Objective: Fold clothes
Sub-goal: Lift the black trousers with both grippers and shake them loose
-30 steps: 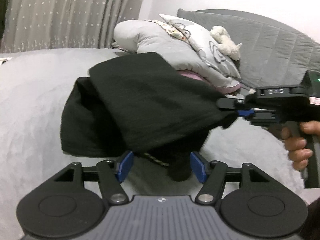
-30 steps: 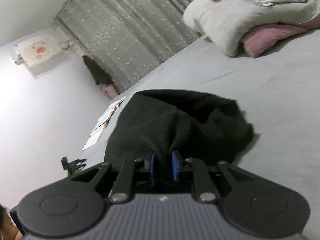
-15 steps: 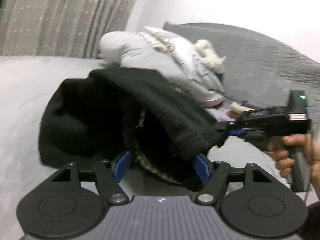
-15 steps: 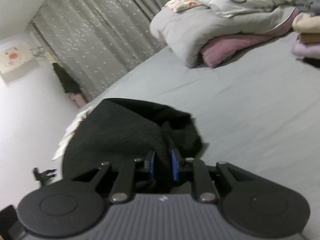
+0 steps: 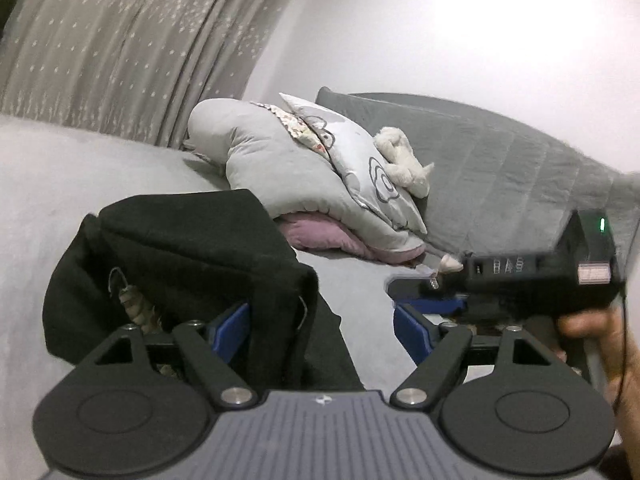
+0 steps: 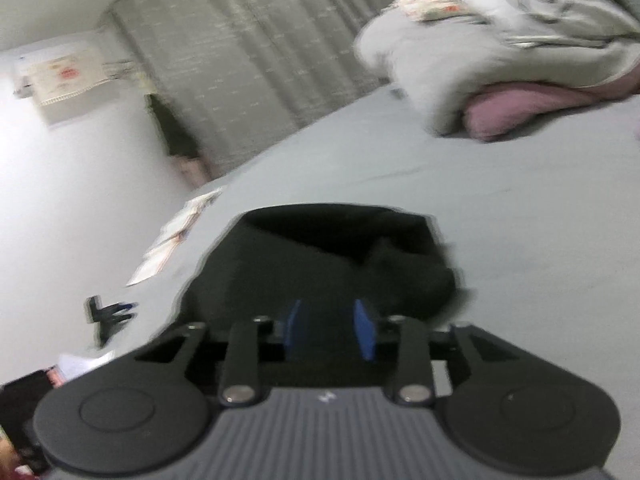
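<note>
The bed (image 5: 48, 184) carries the black garment (image 5: 192, 256), now dropped into a folded heap. Your right tool (image 6: 330, 330) has let go, jaws opening and clear of cloth; your left tool (image 5: 322, 326) is widening around a hanging fold, so this fold looks finished.

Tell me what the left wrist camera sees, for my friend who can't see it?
A black garment lies folded on a grey bed, one edge between the left claw, which is opening. The right claw is alongside; pillows sit behind.

Matt black knit garment (image 5: 192, 248), soft grey brushed-cloth bedspread (image 5: 60, 184), matt black plastic gripper fingers (image 5: 232, 330) with blue pads
</note>
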Demonstrator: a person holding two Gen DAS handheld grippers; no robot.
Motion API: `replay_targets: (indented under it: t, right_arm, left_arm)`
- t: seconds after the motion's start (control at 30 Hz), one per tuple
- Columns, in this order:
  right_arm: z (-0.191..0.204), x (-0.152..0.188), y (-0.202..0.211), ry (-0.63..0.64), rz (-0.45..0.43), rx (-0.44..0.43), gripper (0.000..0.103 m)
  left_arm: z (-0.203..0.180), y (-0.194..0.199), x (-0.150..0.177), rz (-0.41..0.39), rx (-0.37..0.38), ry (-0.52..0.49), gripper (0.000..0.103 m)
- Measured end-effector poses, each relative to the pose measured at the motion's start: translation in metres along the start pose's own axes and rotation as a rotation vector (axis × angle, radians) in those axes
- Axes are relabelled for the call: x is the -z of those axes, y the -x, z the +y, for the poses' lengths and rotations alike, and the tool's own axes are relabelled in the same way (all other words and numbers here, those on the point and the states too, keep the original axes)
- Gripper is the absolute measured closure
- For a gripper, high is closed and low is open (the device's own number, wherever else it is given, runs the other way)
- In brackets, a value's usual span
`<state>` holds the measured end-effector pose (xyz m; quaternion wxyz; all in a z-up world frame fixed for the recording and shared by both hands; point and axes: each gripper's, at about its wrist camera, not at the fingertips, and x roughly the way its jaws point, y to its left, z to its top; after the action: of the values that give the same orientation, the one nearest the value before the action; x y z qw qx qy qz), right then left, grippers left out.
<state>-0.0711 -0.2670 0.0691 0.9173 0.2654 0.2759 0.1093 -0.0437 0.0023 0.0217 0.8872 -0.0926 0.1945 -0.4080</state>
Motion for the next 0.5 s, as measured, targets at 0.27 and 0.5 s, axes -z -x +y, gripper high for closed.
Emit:
replay_targets:
  t: [0.27, 0.5]
  right_arm:
    - [0.051, 0.01, -0.034, 0.062, 0.095, -0.16, 0.059]
    - [0.054, 0.02, -0.056, 0.045, 0.152, -0.16, 0.092]
  left_arm:
    - [-0.009, 0.001, 0.01, 0.015, -0.021, -0.1, 0.026]
    - [-0.008, 0.005, 0.009, 0.024, -0.013, -0.108, 0.026]
